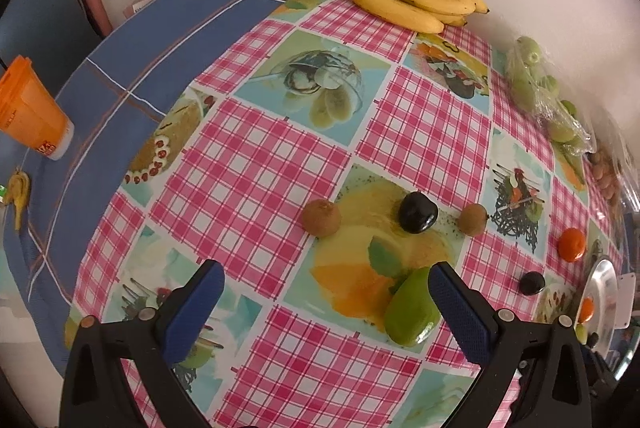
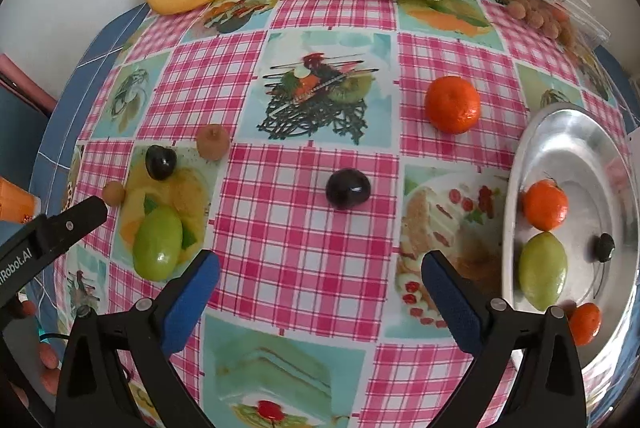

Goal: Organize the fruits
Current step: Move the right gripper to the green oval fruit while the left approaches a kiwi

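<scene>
Beside your left gripper [image 1: 326, 302], spread and empty, the mango [image 1: 410, 310] may roll if nudged. Your right gripper [image 2: 320, 278] is spread too; the plum [image 2: 347, 189] rolls easily.

shiny metal bowl [image 2: 560, 131], glossy tablecloth [image 2: 288, 228].

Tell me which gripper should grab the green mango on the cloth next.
Left, probably. The left gripper is open with the green mango right beside its right finger; the right gripper is open too, but sits nearer the dark plum and metal plate.
</scene>
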Motion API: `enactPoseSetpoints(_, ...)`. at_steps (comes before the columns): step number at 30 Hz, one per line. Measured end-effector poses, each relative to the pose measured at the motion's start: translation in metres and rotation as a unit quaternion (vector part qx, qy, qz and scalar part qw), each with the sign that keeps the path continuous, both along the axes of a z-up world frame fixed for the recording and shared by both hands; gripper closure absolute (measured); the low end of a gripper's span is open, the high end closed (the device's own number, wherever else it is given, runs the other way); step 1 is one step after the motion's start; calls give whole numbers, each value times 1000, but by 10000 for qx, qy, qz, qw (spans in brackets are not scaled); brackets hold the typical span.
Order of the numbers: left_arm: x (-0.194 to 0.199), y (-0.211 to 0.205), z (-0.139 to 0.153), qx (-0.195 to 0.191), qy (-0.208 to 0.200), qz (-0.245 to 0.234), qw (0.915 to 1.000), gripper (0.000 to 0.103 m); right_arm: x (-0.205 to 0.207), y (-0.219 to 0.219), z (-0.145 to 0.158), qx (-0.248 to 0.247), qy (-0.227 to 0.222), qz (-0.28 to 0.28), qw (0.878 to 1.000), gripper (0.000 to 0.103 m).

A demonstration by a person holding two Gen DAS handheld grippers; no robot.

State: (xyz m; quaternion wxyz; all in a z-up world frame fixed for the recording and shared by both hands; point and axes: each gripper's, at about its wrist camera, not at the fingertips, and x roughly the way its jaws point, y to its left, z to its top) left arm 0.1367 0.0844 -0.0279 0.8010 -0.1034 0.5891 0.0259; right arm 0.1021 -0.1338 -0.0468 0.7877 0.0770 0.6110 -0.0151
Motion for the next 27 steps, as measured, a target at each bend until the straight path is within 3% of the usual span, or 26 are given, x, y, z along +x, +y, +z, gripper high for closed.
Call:
enactPoseSetpoints(9,11,17,2,131,-163,-127,9997,2,6,33,-5,290,-75,175,9994,2)
enactPoseSetpoints(27,29,20,-18,-321,3,-478,9983,19,11,77,-14,318,-195,373,9986,3)
